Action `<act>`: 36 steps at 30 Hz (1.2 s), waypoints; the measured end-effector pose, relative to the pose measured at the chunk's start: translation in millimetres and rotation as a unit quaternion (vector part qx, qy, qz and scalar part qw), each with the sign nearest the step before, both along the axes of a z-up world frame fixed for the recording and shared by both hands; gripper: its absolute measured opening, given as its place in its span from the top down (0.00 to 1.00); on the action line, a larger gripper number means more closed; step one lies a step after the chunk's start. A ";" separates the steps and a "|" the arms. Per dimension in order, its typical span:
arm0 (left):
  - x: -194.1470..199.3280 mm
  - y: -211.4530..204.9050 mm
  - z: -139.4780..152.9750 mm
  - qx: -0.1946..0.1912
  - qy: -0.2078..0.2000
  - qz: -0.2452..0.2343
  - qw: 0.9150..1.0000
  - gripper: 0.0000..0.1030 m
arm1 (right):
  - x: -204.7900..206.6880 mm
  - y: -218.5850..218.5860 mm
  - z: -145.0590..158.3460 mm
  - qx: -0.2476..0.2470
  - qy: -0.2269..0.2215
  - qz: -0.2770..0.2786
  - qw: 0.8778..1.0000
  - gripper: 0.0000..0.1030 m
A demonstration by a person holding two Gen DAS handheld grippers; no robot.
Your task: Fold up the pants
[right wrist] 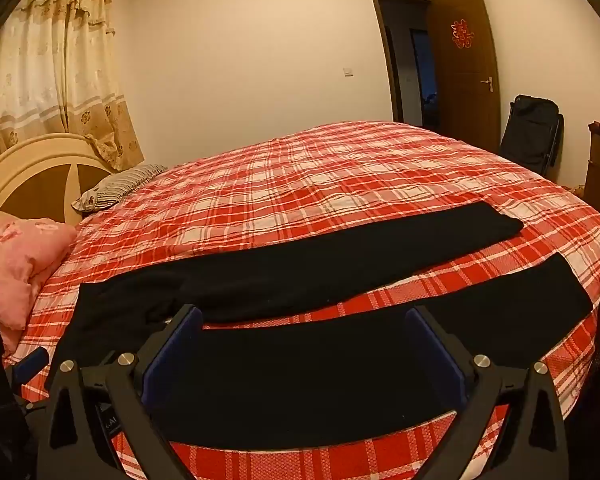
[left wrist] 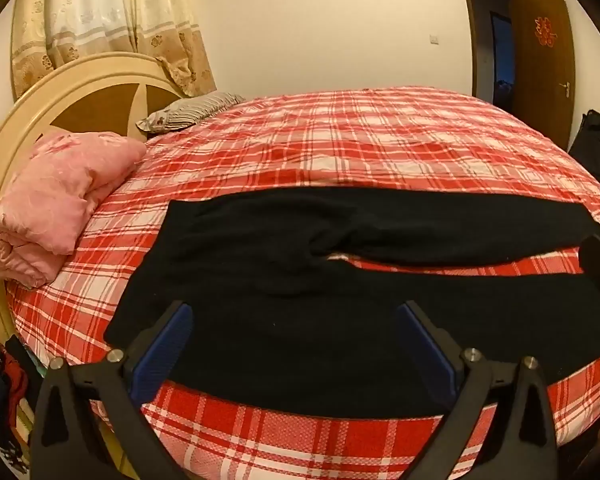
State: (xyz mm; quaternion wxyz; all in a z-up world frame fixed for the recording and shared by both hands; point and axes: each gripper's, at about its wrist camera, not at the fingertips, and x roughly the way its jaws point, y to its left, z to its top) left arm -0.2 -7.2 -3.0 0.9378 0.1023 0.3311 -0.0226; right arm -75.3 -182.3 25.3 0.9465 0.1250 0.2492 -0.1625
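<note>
We see black pants (right wrist: 320, 280) spread flat on the red plaid bed (right wrist: 340, 168), legs parted. The left claw (left wrist: 296, 320) and right claw (right wrist: 304, 328) hover over them, each spread wide — empty. A red paper emblem (right wrist: 462, 33) marks the door (right wrist: 466, 92); its characters are unreadable.

Black pants (left wrist: 340, 280) lie flat across the bed's near edge, 2 legs slightly apart, waist leftward.

Open plaid bed (right wrist: 320, 168) beyond black pants (right wrist: 300, 272), pink quilt (left wrist: 56, 200) and pillow (left wrist: 188, 110) crowding headboard side
</note>
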 end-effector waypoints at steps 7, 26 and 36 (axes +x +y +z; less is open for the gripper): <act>0.5 5.6 -2.8 -0.026 0.003 -0.003 1.000 0.00 | 3.3 4.4 -3.8 -0.005 0.013 -0.001 1.000 0.01; -5.4 2.9 1.5 0.000 -0.021 -0.005 1.000 0.00 | 10.0 3.0 -12.2 -0.006 0.041 0.000 0.999 0.01; -4.8 2.4 2.2 0.000 -0.021 -0.005 1.000 0.00 | 10.5 1.8 -13.0 -0.005 0.044 0.001 0.999 0.01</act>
